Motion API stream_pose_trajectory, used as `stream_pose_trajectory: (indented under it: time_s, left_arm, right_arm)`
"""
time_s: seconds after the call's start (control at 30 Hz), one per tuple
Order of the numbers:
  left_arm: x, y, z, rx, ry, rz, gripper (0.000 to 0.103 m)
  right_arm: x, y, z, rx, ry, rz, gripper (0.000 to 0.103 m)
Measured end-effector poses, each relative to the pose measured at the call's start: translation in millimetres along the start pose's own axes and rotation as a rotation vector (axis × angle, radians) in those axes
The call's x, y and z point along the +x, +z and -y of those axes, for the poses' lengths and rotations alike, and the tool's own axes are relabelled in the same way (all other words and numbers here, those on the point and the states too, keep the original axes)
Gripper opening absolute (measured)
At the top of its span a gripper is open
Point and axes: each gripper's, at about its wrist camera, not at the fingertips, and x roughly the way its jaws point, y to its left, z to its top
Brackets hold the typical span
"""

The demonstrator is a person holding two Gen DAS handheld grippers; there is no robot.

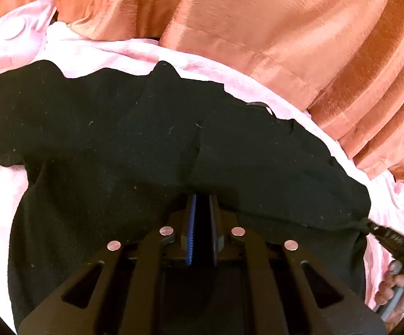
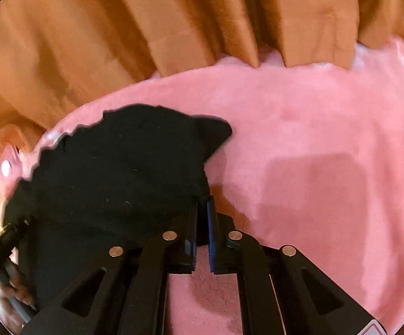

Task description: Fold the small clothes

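A black garment (image 1: 146,139) lies spread on a pink fleece blanket (image 1: 112,51). My left gripper (image 1: 202,198) is shut on the garment's near edge, with dark cloth pinched between its blue-padded fingers. In the right wrist view the same garment (image 2: 118,167) bunches to the left, and my right gripper (image 2: 202,202) is shut on its right edge. From the left wrist view the right gripper (image 1: 369,224) shows at the far right, pinching the garment's corner. The left gripper (image 2: 15,227) appears at the left rim of the right wrist view, also on the cloth.
Orange curtains (image 1: 257,28) hang right behind the blanket's far edge (image 2: 118,28). A pink cushion-like lump with a round white patch (image 1: 15,32) sits at the back left. Bare pink blanket (image 2: 327,139) stretches to the right of the garment. A person's fingers (image 1: 394,282) hold the right gripper.
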Motion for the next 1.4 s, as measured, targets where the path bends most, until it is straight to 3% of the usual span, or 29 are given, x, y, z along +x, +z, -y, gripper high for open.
stream_pose_trajectory:
  time_s: [0.07, 0.17, 0.23, 0.3, 0.37, 0.4, 0.43, 0.5, 0.57, 0.7, 0.8, 0.87, 0.9, 0.93, 0.97, 1.0, 1.17, 1.3, 1.37, 1.4]
  left_arm:
    - [0.8, 0.3, -2.3, -0.008, -0.009, -0.003, 0.009]
    - [1.5, 0.1, -1.5, -0.007, -0.003, -0.002, 0.009]
    - [-1.1, 0.3, 0.1, 0.000, 0.007, -0.009, 0.009]
    - [-13.0, 4.8, -9.0, -0.032, -0.014, -0.031, 0.012]
    - [-33.3, 13.9, -33.7, -0.108, -0.042, -0.020, 0.034]
    - [-50.6, 21.8, -58.9, -0.168, -0.019, 0.009, 0.052]
    - [-64.1, 27.6, -80.8, -0.217, 0.015, 0.040, 0.062]
    - [-94.2, 39.7, -142.4, -0.341, 0.105, 0.121, 0.071]
    - [-114.4, 47.4, -206.7, -0.471, 0.208, 0.173, 0.071]
    - [-124.7, 51.6, -317.4, -0.723, 0.342, 0.196, 0.071]
    - [-130.0, 58.3, -354.0, -0.780, 0.380, 0.255, 0.065]
    - [-123.1, 70.1, -359.8, -0.736, 0.430, 0.254, 0.059]
    - [-118.2, 74.2, -359.0, -0.708, 0.448, 0.238, 0.047]
    - [-111.0, 79.5, -356.9, -0.663, 0.482, 0.218, 0.027]
    - [-104.3, 85.2, -352.5, -0.608, 0.508, 0.203, 0.021]
    - [-101.3, 88.1, -348.8, -0.578, 0.508, 0.198, 0.007]
    - [-114.3, 110.6, -289.1, -0.439, 0.397, 0.249, 0.005]
    - [-132.3, 123.9, -154.3, -0.177, 0.200, 0.304, 0.006]
    - [-130.4, 114.6, -72.6, -0.038, 0.086, 0.292, 0.007]
    - [-125.6, 110.0, -49.3, -0.003, 0.055, 0.278, 0.010]
  right_arm:
    - [-16.4, -1.6, 3.6, 0.067, 0.026, 0.046, 0.016]
    - [-37.3, -11.4, -7.3, 0.063, 0.049, 0.128, 0.016]
    - [-11.8, -18.5, -17.7, -0.026, -0.014, 0.037, 0.012]
    - [-4.6, -25.3, -25.8, -0.131, -0.106, 0.067, 0.007]
    - [-17.3, -25.4, -34.8, -0.138, -0.174, 0.058, 0.015]
    - [-34.0, -28.3, -40.1, -0.138, -0.164, 0.082, 0.019]
    - [-45.8, -32.4, -43.8, -0.144, -0.140, 0.102, 0.021]
    - [-72.2, -48.9, -53.2, -0.165, -0.099, 0.128, 0.023]
    - [-94.0, -73.5, -55.3, -0.185, -0.058, 0.136, 0.035]
    - [-114.1, -114.5, -64.8, -0.190, -0.019, 0.104, 0.038]
    - [-113.8, -133.5, -76.4, -0.198, -0.005, 0.058, 0.038]
    - [-110.4, -140.2, -82.6, -0.214, -0.019, 0.040, 0.039]
    - [-107.3, -142.5, -85.4, -0.225, -0.026, 0.027, 0.039]
    - [-104.0, -143.0, -87.8, -0.229, -0.036, 0.020, 0.039]
    - [-101.9, -143.8, -89.9, -0.230, -0.043, 0.014, 0.039]
    - [-99.4, -144.6, -92.4, -0.227, -0.041, 0.011, 0.039]
    - [-94.5, -143.6, -105.1, -0.224, -0.016, 0.025, 0.039]
    - [-92.4, -140.7, -110.3, -0.227, 0.007, 0.030, 0.040]
    - [-91.3, -140.6, -110.8, -0.215, 0.020, 0.028, 0.040]
    - [-91.0, -140.9, -111.0, -0.208, 0.031, 0.027, 0.041]
